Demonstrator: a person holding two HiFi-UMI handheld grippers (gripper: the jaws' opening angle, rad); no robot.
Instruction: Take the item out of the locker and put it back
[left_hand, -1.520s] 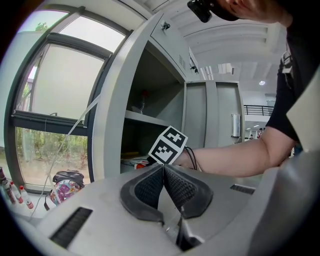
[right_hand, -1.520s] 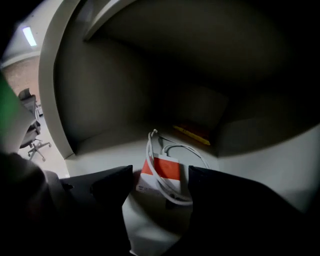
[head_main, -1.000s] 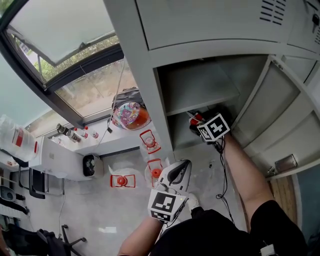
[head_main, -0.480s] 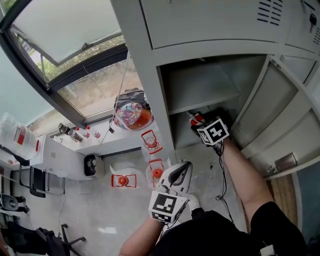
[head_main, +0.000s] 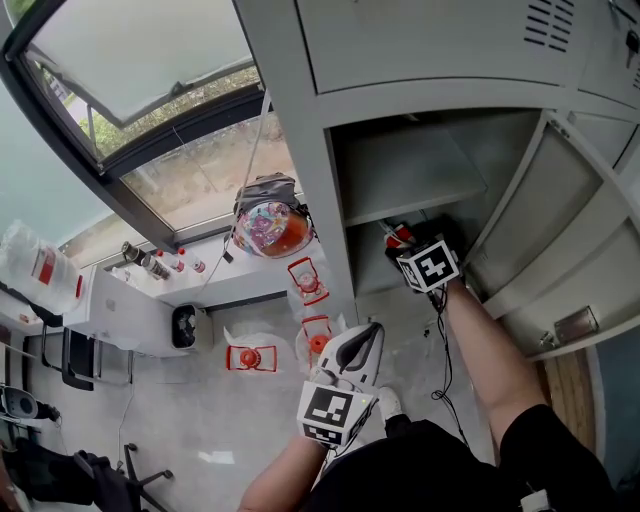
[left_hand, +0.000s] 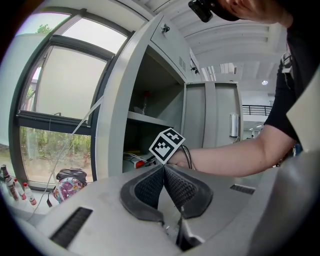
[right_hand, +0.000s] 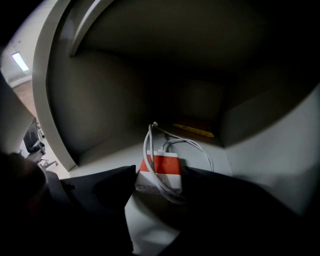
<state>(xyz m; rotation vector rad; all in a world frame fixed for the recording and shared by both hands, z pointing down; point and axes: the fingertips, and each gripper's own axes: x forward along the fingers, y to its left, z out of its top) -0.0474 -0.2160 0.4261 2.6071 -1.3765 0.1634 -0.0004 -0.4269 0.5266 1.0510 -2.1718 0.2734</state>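
Note:
A red-and-white box (right_hand: 161, 170) wrapped in a white cable (right_hand: 200, 147) lies on the floor of the open grey locker (head_main: 330, 200), below its shelf (head_main: 410, 180). My right gripper (right_hand: 159, 176) reaches into that compartment with a jaw on each side of the box. The jaws are opening, and I see no pad pressing on the box. In the head view the right gripper (head_main: 408, 246) is just behind the box's red end (head_main: 400, 236). My left gripper (left_hand: 162, 168) is shut and empty, held outside the locker at waist height (head_main: 368, 335).
A yellow thing (right_hand: 195, 129) lies at the back of the compartment. The locker door (head_main: 560, 230) stands open on the right. A colourful bag (head_main: 268, 222) hangs left of the locker. Red-and-white items (head_main: 248, 358) are on the floor, and bottles (head_main: 150, 262) stand on the sill.
The right gripper has drawn back slightly towards me inside the locker. The head view has shifted a little. The left gripper has stayed in place.

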